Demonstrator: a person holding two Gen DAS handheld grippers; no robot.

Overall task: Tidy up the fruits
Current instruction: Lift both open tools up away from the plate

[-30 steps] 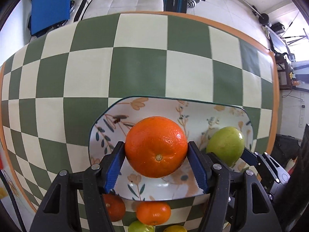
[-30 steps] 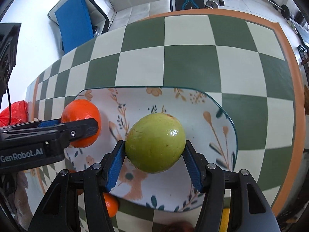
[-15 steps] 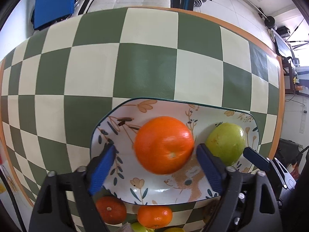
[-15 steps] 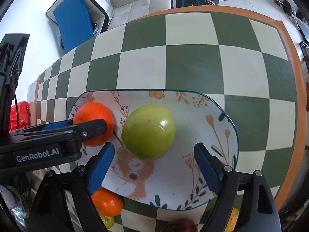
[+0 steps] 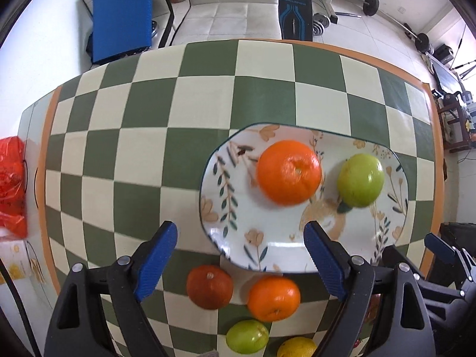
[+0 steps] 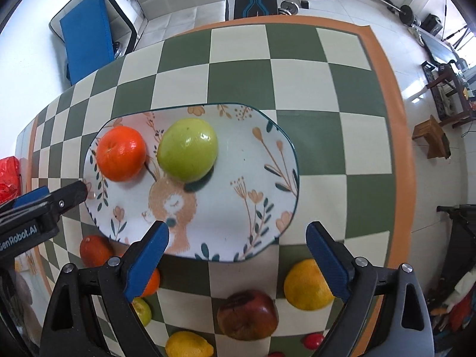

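Orange (image 5: 288,172) on plate (image 5: 276,255) | beyond left gripper (image 5: 241,248) open jaws

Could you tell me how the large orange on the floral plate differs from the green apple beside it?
The large orange is orange and matte, nearer the floral plate's left end; the green apple is green, glossier and nearer the middle. Both are round, rest on the plate, and neither is held.

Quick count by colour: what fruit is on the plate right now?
Orange fruit: 1
Green fruit: 1
Total on the plate: 2
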